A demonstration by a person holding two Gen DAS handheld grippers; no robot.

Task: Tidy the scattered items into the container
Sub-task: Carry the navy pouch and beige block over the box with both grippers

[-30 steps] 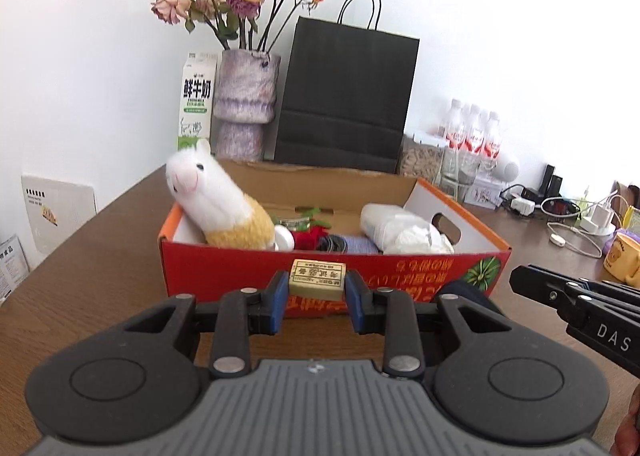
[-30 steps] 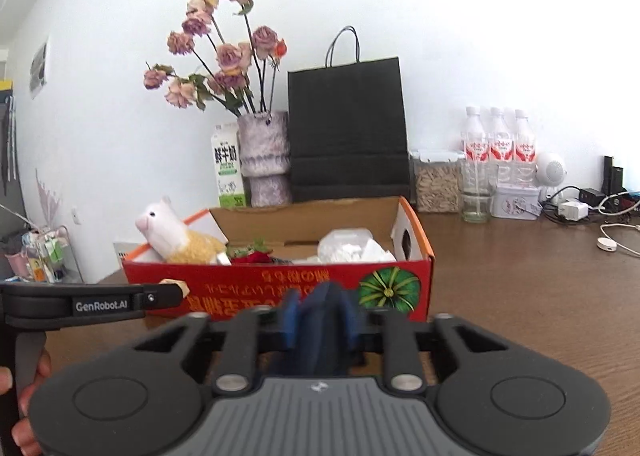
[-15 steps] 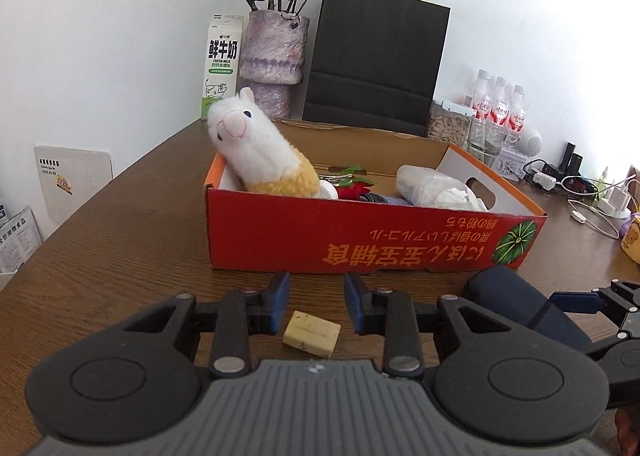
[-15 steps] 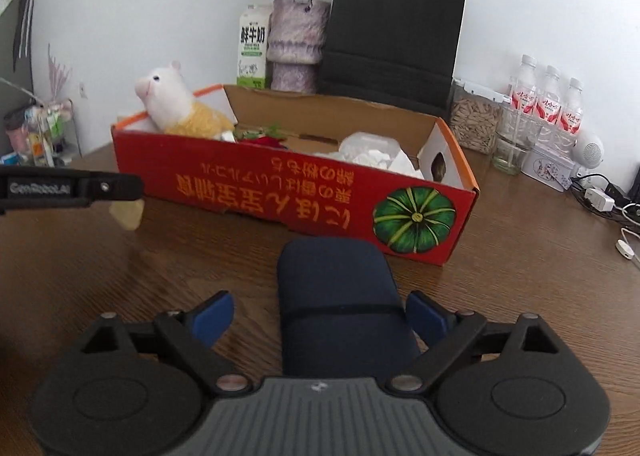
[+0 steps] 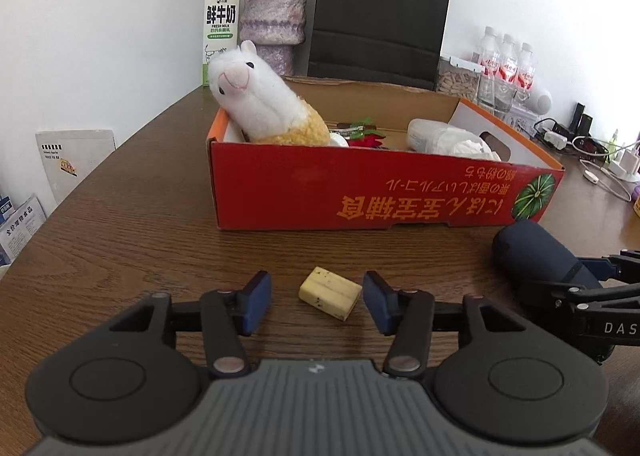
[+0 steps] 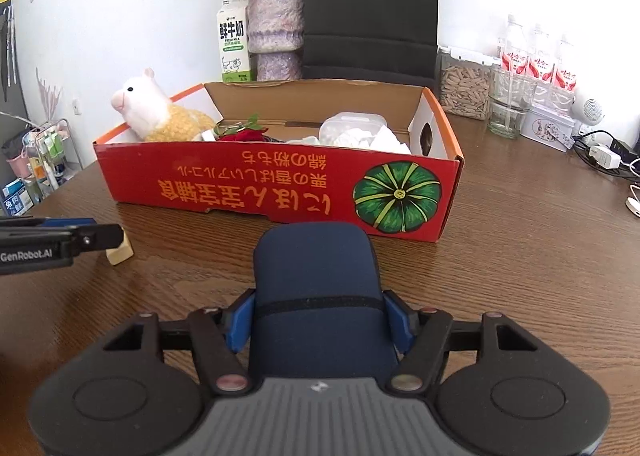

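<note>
The left gripper [image 5: 316,302] sits low over the table [image 5: 132,224] in front of the red box [image 5: 360,192], its jaws just opened to about half their spread, and the small yellow block [image 5: 330,293] lies loose on the wood between the blue pads, touching neither. The right gripper [image 6: 318,316] has just been closing, and its pads now sit against both sides of the dark blue pouch [image 6: 316,268], which lies on the table with its far end close to the box front; from this angle it is hard to say how firmly they press. Inside the box, one plush alpaca [image 5: 266,106] leans in the left corner, one red rose [image 5: 366,140] lies near the middle, and one clear wrapped bundle of white stuff [image 5: 448,138] fills the right end. Behind the box stand one milk carton [image 6: 234,42], one vase [image 6: 276,30] of dried flowers and one black paper bag [image 6: 372,12]. Off to the right of the box, three water bottles [image 6: 536,60] line the wall.
</note>
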